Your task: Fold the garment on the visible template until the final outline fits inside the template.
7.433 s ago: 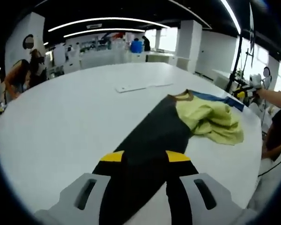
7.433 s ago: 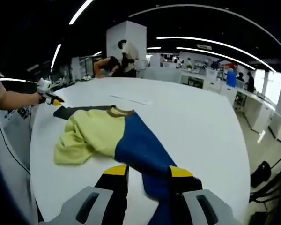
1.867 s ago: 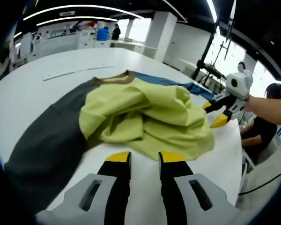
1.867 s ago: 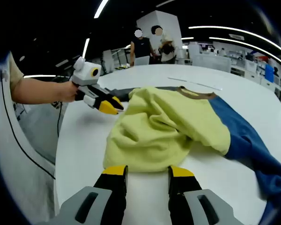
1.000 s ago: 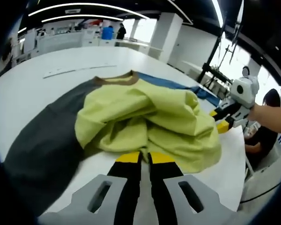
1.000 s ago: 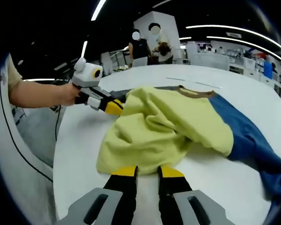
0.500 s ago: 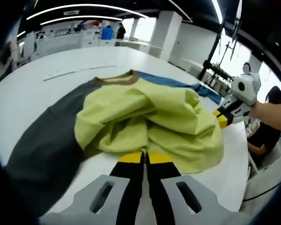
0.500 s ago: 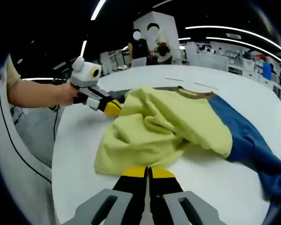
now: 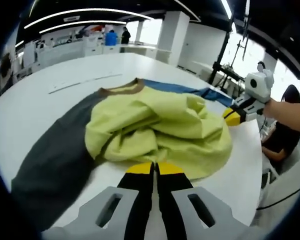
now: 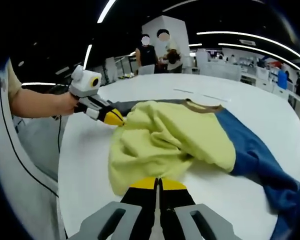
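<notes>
White round table point(image 9: 50, 107) under everything — a thin pale strip point(image 9: 80, 83) lies flat on its far side. Two people point(image 10: 157, 52) stand past the far edge in the right gripper view. Benches point(image 9: 65, 47) and a white pillar point(image 9: 176, 42) further back — ceiling light strips point(image 9: 90, 12) overhead.

Bright overhead strips — edges warped (fisheye).

Both views low, close, from opposite sides; share crumpled garment point(image 9: 160, 130).
</notes>
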### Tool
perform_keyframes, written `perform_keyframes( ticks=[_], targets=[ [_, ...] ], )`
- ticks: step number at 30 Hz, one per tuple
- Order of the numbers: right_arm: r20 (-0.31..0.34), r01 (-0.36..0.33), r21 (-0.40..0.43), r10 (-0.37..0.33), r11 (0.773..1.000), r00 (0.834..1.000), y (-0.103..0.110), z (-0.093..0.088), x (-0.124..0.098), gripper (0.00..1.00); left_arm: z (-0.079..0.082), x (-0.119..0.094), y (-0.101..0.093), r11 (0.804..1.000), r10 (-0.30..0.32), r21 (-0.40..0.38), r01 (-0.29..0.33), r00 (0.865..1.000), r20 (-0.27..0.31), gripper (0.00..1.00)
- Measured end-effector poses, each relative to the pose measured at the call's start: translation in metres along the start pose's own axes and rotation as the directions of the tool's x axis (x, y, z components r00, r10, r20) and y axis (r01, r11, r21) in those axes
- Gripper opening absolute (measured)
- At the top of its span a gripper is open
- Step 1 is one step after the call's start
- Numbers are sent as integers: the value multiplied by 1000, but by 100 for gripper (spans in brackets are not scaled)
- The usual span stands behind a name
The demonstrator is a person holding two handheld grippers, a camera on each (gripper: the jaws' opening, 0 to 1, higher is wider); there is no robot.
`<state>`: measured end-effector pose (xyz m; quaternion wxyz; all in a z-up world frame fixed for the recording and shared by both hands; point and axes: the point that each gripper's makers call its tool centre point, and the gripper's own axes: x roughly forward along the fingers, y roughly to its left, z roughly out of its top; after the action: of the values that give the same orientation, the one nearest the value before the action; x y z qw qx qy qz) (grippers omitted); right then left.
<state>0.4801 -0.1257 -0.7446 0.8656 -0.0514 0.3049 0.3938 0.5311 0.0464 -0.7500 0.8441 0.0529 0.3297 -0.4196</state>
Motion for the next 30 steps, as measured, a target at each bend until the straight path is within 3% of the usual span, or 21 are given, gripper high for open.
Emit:
perform_keyframes(
  ticks=[7,23,30],
  targets=[
    [27,23,-28,-23,999,999,2,16,-16,0,8,-22,-11,1000,3,24,-4,999,34,0],
    [54,56,-62,-52,997,997,16,34,-41,0,26,-66,-34,994,6,112,-16,996,87,0],
    [92,67,-74,-60,995,994,14,54,-50,0,50,-81,-44,992,-11,130,-7,990,137,0]
  ],
)
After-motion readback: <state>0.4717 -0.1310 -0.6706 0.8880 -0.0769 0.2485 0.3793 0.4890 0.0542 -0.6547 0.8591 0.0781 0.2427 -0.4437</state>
